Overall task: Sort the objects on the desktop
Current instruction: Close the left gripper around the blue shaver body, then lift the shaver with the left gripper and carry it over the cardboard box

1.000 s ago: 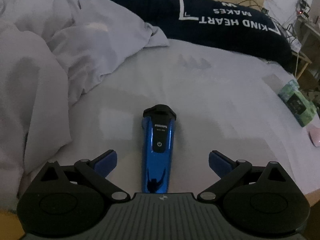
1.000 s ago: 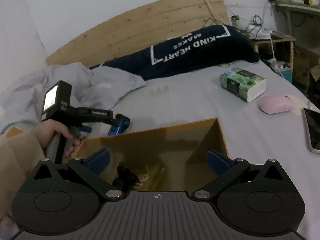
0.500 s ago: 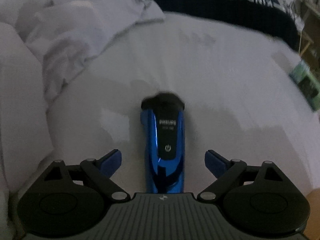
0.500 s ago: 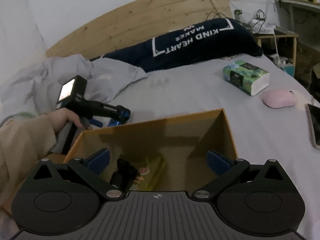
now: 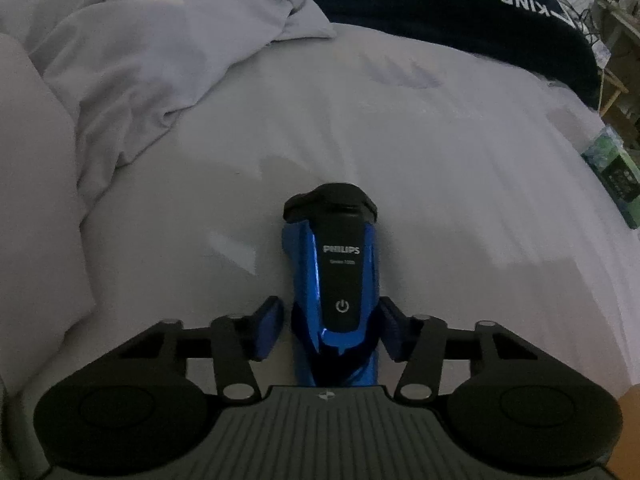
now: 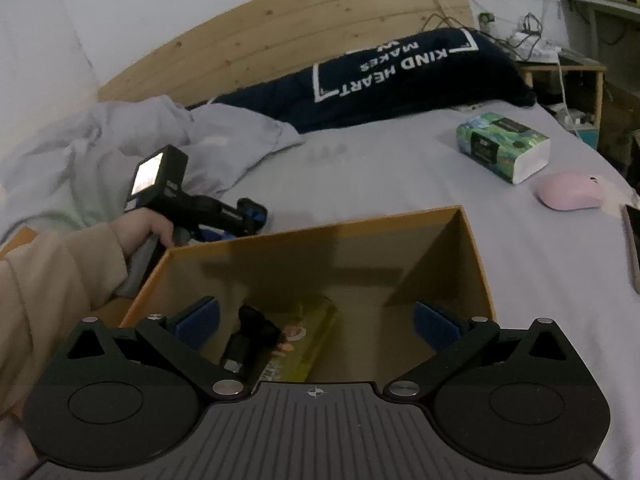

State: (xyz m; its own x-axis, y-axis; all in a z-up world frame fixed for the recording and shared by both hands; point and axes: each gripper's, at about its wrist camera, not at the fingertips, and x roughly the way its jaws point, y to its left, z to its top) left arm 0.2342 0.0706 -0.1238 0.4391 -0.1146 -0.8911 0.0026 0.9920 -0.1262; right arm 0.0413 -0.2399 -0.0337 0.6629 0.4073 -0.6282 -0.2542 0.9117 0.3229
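Blue and black electric shaver (image 5: 340,280) lies flat on the white bedsheet, face up, black shaving head at the far end; front panel reads "PHILIPS" with a power symbol lower down. Its handle end runs toward the camera, and blue pads flank the lower body closely on both sides; contact cannot be confirmed. Open tan cardboard box (image 6: 476,248) sits on the sheet, near the shaver's far end as seen from the right wrist view. In the box: a black cylindrical item (image 6: 248,340) and a yellow-green packet (image 6: 308,336), side by side on the bottom. Green-patterned tissue pack (image 6: 504,146) lies beyond the box, a pink mouse (image 6: 568,190) just beside it, and a phone (image 6: 633,244) at the frame edge.
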